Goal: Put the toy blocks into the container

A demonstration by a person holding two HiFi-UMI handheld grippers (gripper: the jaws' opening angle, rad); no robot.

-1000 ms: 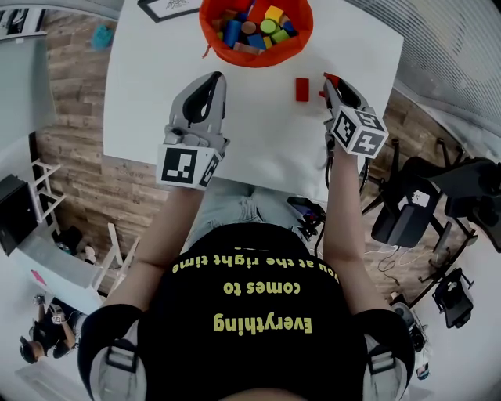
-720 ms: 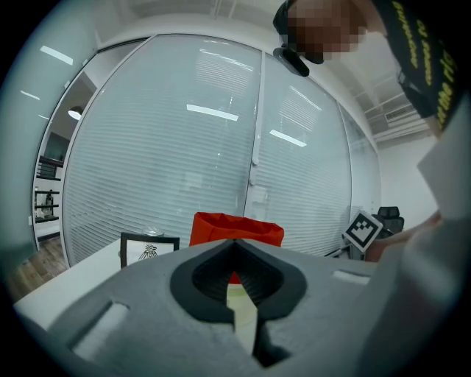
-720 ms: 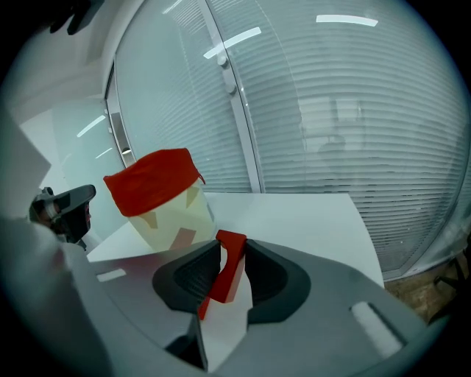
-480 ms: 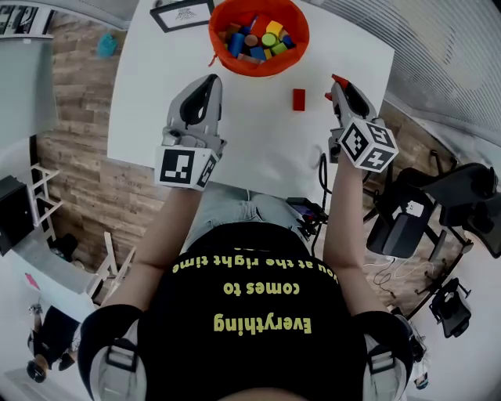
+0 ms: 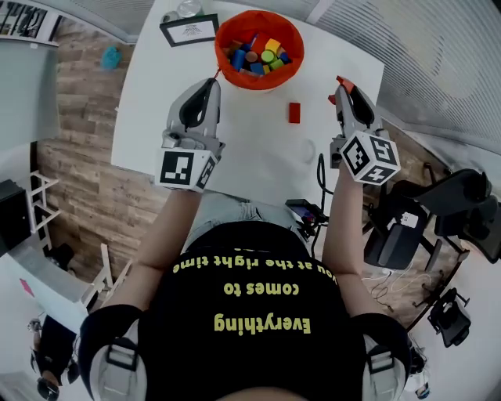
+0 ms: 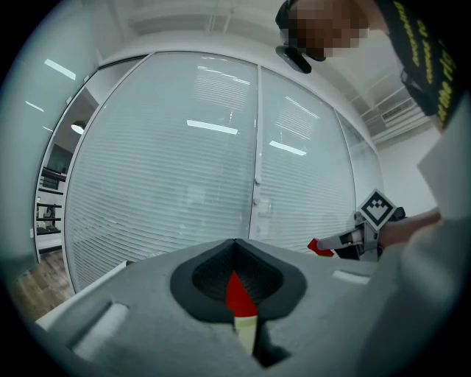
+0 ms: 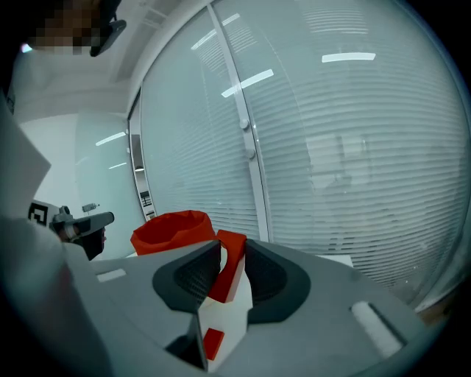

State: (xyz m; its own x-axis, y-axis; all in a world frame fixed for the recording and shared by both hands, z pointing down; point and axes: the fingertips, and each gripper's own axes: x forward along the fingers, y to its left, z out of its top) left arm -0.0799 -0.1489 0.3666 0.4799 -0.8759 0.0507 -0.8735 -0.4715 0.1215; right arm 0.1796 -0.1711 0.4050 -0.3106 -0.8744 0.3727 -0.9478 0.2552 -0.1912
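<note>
The orange container (image 5: 258, 69) stands at the far side of the white table (image 5: 156, 86), several coloured toy blocks (image 5: 257, 56) inside it. My right gripper (image 5: 340, 83) hangs above the table's right edge, shut on a red block (image 7: 229, 266) that stands up between its pads; the container (image 7: 171, 229) lies ahead and left of it. A second red block (image 5: 294, 112) lies flat on the table between the grippers. My left gripper (image 5: 211, 83) hovers just short of the container's near left rim, jaws shut and holding nothing. Only a red sliver shows through their slit.
A framed card (image 5: 189, 30) and a glass (image 5: 186, 8) sit at the table's far left corner. Black office chairs (image 5: 407, 219) stand right of the table, cables on the floor (image 5: 309, 211) beneath. Glass walls with blinds (image 6: 221, 162) surround the room.
Both grippers have risen, the right one more, carrying its red block up from the table. The loose red block stays where it lay.
</note>
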